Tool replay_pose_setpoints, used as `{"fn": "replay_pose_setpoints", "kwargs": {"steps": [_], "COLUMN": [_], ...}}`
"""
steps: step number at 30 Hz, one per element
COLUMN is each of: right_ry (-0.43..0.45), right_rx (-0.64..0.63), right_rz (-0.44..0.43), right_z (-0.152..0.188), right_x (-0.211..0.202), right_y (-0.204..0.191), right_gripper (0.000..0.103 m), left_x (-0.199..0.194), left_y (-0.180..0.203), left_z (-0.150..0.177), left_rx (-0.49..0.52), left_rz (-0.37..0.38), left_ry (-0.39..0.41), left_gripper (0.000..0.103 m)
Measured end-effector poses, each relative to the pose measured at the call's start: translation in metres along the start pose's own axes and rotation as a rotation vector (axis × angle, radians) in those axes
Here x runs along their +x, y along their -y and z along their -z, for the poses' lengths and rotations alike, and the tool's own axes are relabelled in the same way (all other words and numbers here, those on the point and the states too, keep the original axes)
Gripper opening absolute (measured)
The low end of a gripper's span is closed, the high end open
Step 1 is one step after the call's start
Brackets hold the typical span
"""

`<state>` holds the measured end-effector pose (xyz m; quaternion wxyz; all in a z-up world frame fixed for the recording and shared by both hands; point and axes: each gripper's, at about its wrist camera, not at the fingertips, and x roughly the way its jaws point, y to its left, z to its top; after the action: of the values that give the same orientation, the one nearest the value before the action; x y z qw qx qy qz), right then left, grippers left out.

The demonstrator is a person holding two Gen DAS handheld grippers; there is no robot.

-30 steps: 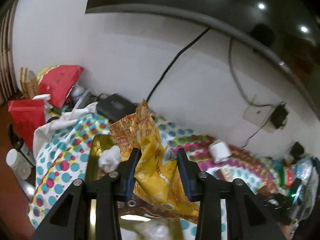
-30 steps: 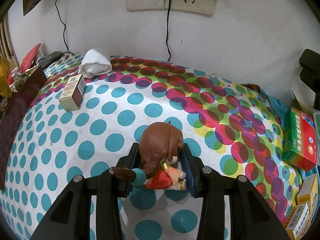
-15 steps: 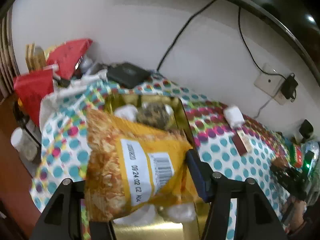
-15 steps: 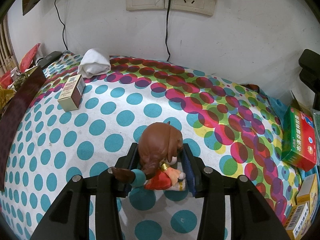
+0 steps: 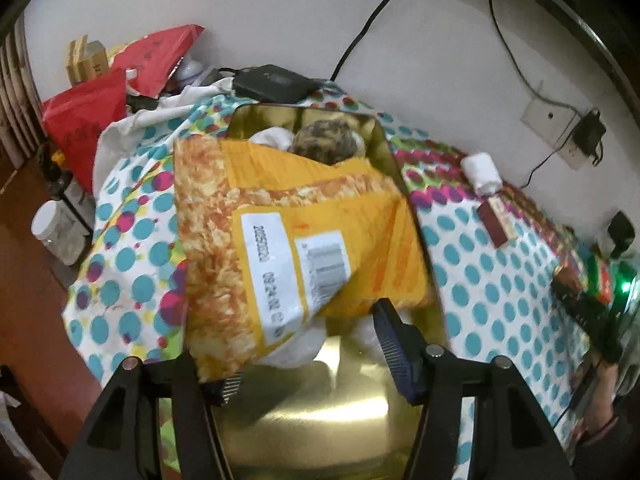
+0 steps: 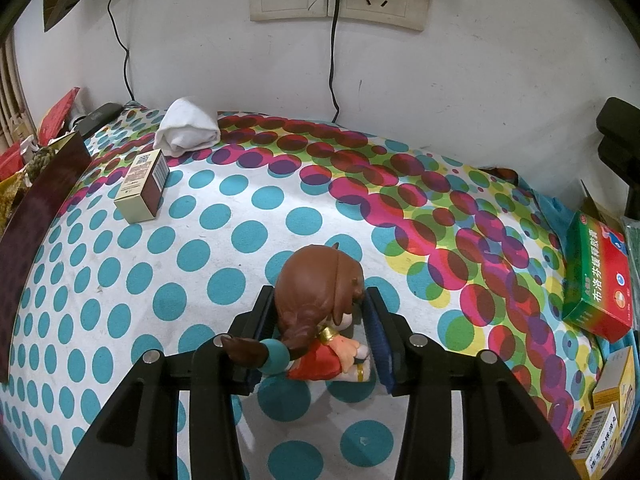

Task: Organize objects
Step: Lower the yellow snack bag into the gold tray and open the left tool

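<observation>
In the left wrist view, a yellow snack bag (image 5: 296,236) with a barcode label lies across a gold tin box (image 5: 304,408), over white crumpled paper and a brown speckled lump (image 5: 324,140). My left gripper (image 5: 304,352) is open above the box; the bag's lower edge hides its left fingertip. In the right wrist view, my right gripper (image 6: 320,336) is shut on a brown-haired doll figure (image 6: 320,304) in a red dress, just above the polka-dot cloth.
On the dotted cloth lie a small brown-and-cream box (image 6: 143,186), a rolled white cloth (image 6: 186,132) and a green-red medicine box (image 6: 600,280). Red bags (image 5: 104,112), a black device (image 5: 272,84) and jars (image 5: 60,232) crowd the left end. Wall sockets and cables run behind.
My left gripper has opened and let go of the snack bag, which now lies flat across the gold box. My right gripper holds the doll in about the same place.
</observation>
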<state>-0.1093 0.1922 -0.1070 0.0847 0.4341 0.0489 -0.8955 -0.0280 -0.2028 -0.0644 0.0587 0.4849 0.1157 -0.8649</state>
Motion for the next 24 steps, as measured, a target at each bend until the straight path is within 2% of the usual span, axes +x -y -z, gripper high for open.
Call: {"fn": "replay_pose_setpoints", "kwargs": {"steps": [6, 14, 24], "right_ry": [0.000, 0.000, 0.000], "right_rx": [-0.002, -0.003, -0.003], "right_rz": [0.003, 0.004, 0.006], "right_z": [-0.001, 0.000, -0.001], "right_x": [0.000, 0.001, 0.001], "right_y": [0.000, 0.001, 0.001], "right_gripper": [0.042, 0.042, 0.042], "left_x": [-0.005, -0.009, -0.043], "left_y": [-0.003, 0.013, 0.004], "left_z": [0.019, 0.049, 0.060], "left_rx": [0.021, 0.132, 0.148], "left_rz": [-0.001, -0.042, -0.068], "left_ry": [-0.045, -0.109, -0.094], "left_gripper": [0.060, 0.060, 0.060]}}
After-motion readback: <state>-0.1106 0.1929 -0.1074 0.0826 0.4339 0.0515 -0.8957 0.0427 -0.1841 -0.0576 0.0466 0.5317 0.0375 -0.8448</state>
